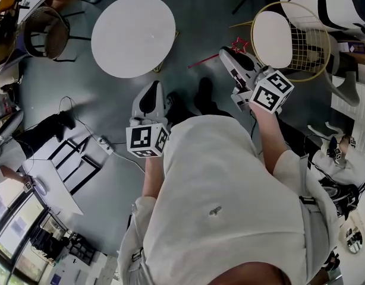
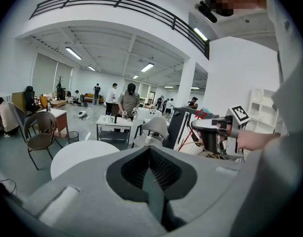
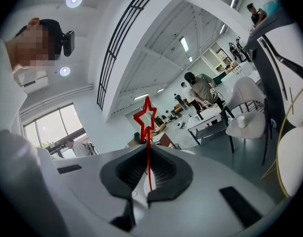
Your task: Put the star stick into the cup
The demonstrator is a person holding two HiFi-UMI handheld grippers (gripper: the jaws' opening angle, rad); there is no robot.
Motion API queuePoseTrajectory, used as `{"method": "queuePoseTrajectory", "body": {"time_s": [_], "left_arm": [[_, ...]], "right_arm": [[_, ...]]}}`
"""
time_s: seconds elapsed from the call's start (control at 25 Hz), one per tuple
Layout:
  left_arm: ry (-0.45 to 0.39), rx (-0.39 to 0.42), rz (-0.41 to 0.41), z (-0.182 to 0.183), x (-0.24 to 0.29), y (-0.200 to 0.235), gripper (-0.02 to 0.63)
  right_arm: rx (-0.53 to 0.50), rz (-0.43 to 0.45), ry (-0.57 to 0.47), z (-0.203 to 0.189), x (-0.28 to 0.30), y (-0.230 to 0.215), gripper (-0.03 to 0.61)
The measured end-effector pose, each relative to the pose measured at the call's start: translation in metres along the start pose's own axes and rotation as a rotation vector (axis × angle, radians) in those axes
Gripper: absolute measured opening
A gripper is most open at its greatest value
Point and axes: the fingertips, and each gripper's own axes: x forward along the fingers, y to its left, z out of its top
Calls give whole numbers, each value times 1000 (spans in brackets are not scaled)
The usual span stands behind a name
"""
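Observation:
The star stick is a thin red rod topped with an open red star [image 3: 145,116]. My right gripper [image 3: 147,154] is shut on the rod, and the star stands up past its jaws. In the head view the star [image 1: 239,45] pokes out beyond the right gripper [image 1: 229,55], over the floor beside a wire chair. My left gripper [image 1: 151,89] hangs lower left, jaws together with nothing between them [image 2: 150,154]. A small white cup [image 3: 242,121] stands on a far round table; the cup [image 2: 148,140] also shows in the left gripper view, beyond the jaws.
A white round table [image 1: 133,35] stands just ahead on the grey floor. A gold wire chair with a white cushion [image 1: 274,39] is at the right and a brown chair [image 1: 46,34] at the left. Cables [image 1: 99,141] trail across the floor. Several people stand far off.

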Motion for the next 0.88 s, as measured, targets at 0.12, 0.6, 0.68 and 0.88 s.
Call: {"method": "queuePoseTrajectory", "body": {"time_s": [0.12,0.6,0.68,0.88], "left_arm": [[25,1,-4,-6,-2,-11,11],[27,-2,-4,-6,2,1,11],[24,-7,-7,-3,6,10,11],[25,-20,-31,8,21,37,11]], "right_arm": [[24,13,8,-4,-2,0,20],[65,20,18,-14,13,0,20],[57,18,19,-10,22,1,20],[46,-1,24,0,57,0,20]]}}
